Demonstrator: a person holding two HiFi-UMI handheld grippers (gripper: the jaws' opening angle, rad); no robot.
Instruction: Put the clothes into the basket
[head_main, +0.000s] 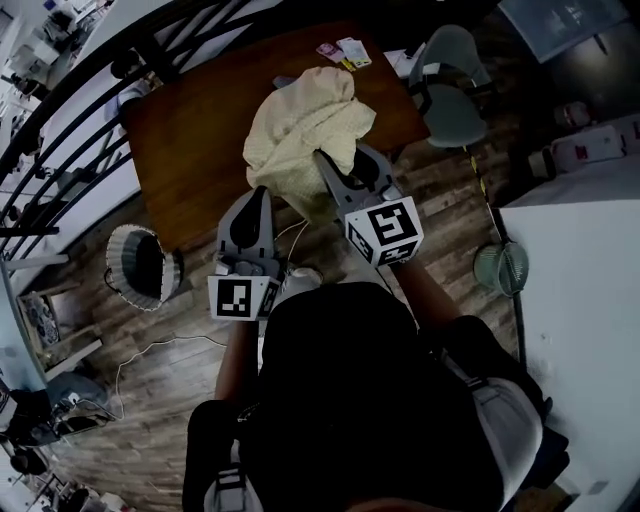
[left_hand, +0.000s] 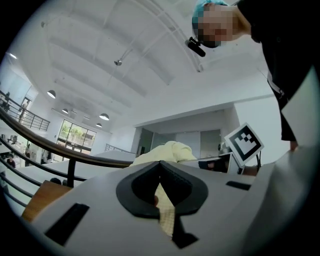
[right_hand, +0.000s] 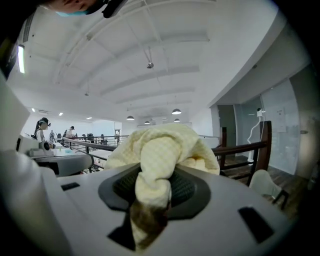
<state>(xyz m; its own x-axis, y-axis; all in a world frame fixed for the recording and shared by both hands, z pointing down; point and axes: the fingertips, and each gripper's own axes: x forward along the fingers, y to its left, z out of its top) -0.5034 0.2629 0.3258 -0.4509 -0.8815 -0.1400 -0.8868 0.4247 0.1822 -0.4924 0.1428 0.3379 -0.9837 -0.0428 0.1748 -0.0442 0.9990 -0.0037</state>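
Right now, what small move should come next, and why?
Probably carry the yellow cloth left toward the basket on the floor: the left gripper and right gripper are both shut on it, over the table.

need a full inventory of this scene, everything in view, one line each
garment: one, pale yellow, bunched over the table's near edge, held by both claws
table: one, dark brown wood, ahead of the person
cards: a few, pink and pale, table's far edge
basket: one, grey-white with a dark inside, on the floor left of the table
chair: one, grey-green, table's far right corner
round mesh thing: one, green, floor at right
white surface: one, right edge
cable: one, white, floor near the basket
railing: one, black, far left
left claw: grey, shut on a thin strip of garment
right claw: grey, shut on a thick fold of garment
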